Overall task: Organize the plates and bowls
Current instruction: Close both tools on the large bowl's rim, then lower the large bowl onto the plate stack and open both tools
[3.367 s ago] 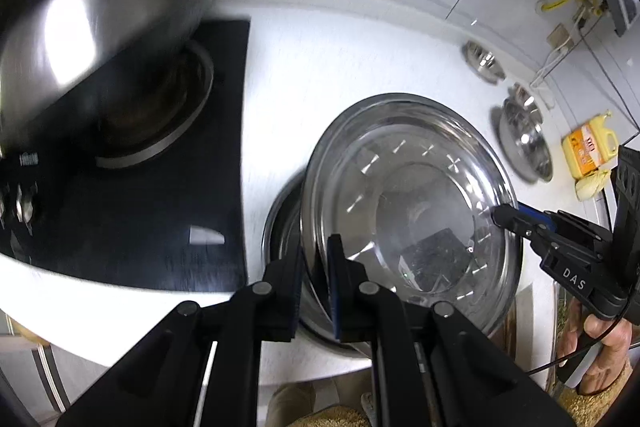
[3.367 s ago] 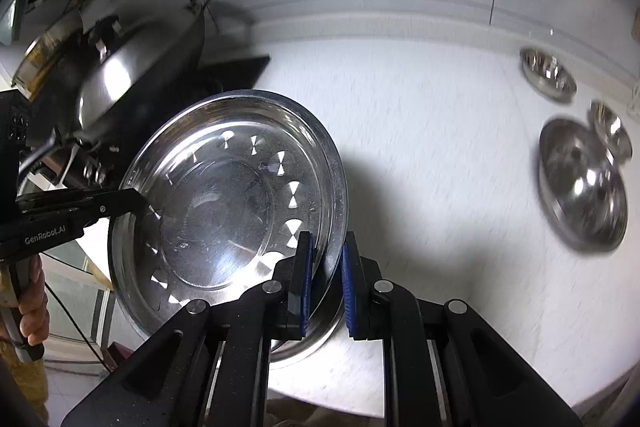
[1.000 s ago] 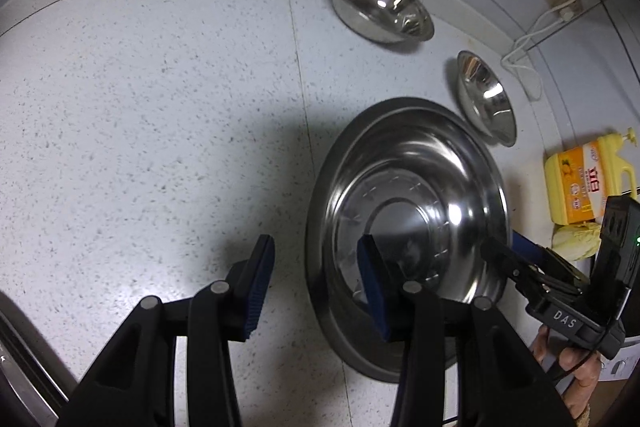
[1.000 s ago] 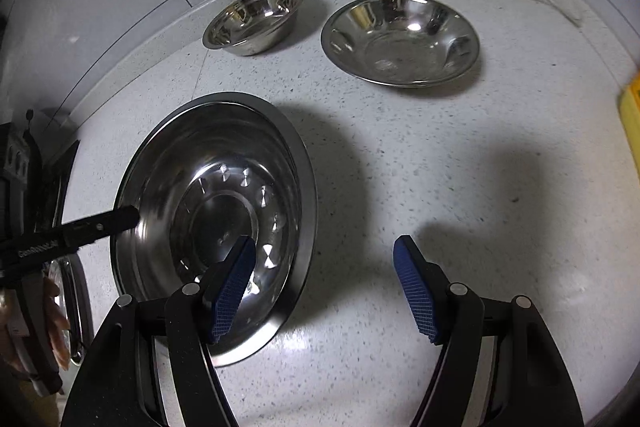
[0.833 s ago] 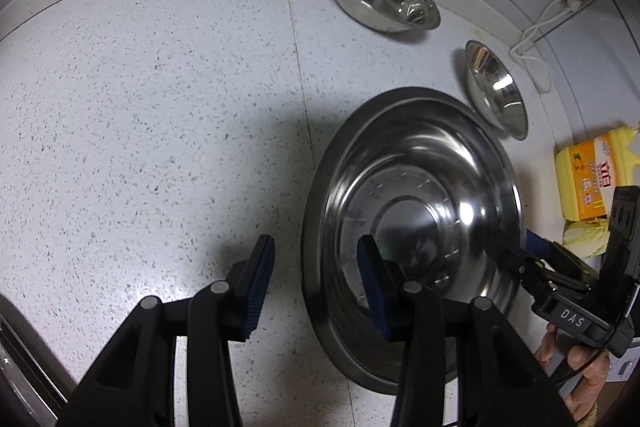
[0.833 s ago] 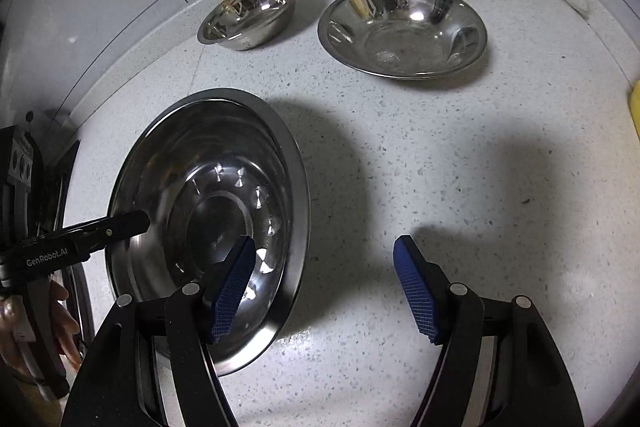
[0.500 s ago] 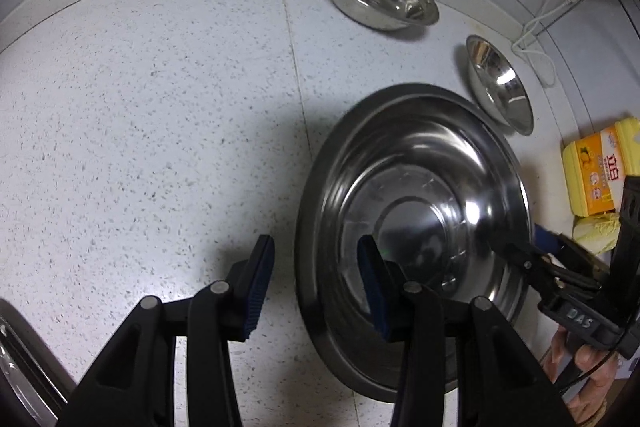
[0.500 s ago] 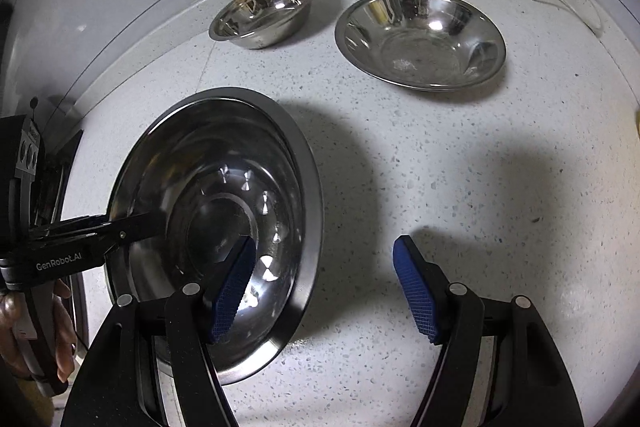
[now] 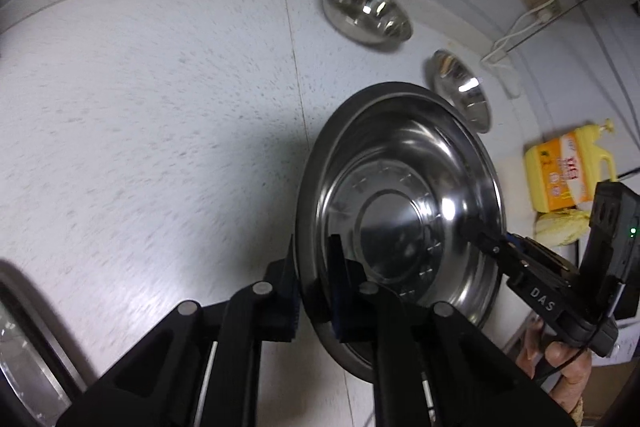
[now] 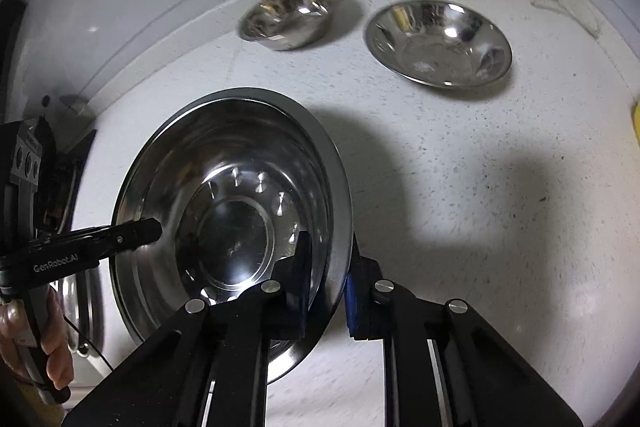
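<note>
Two claws pinch one big steel basin (image 9: 404,223), one on each side of its rim. Left claw (image 9: 314,291), bottom centre of its view, has just been closing & now clamps the rim's near-left edge; right claw (image 10: 328,287) has just been closing too & grips the rim's lower right in its view. Basin looks stiff, thin, prob light but wide & slick, so opposite rim edges are the sensible hold; could slip or tilt if one side lags. It sits low centre over the speckled counter (image 9: 160,107). Small bowl (image 10: 292,13) & medium bowl (image 10: 438,43) sit upper centre & upper right, well apart from the claws
</note>
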### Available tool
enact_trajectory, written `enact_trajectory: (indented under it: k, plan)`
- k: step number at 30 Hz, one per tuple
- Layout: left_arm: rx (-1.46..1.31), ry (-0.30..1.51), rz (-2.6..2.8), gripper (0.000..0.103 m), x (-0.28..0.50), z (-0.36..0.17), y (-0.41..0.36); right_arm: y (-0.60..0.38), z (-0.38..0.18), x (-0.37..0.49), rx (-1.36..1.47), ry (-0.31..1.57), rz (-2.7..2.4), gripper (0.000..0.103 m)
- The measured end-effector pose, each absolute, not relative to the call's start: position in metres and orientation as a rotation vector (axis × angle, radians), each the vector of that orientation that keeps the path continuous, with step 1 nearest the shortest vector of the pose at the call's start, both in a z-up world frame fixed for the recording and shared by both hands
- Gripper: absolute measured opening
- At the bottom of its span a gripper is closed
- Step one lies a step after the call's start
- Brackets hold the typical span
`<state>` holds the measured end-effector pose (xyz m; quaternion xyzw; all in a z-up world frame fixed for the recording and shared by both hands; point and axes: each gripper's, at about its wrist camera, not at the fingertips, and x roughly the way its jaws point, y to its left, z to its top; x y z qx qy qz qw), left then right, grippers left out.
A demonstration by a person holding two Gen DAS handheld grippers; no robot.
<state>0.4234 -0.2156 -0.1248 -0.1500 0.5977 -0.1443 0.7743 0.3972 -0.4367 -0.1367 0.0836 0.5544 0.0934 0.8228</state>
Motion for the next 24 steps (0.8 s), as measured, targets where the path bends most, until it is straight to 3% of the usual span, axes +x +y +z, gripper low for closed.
enact_trajectory:
  k: [6, 17, 24]
  plan:
    - [-0.359, 1.239, -0.314, 0.01, 0.371, -0.101, -0.168, -0.4, -0.106, 0.358, 0.17, 1.141, 0.248, 0.013]
    - [-0.384, 1.322, -0.292, 0.011, 0.324, -0.166, -0.135, -0.344, -0.147, 0.321, 0.071, 1.234, 0.248, 0.013]
    - [-0.377, 1.284, -0.285, 0.012, 0.321, -0.163, -0.131, -0.347, -0.146, 0.316, 0.082, 1.205, 0.236, 0.015]
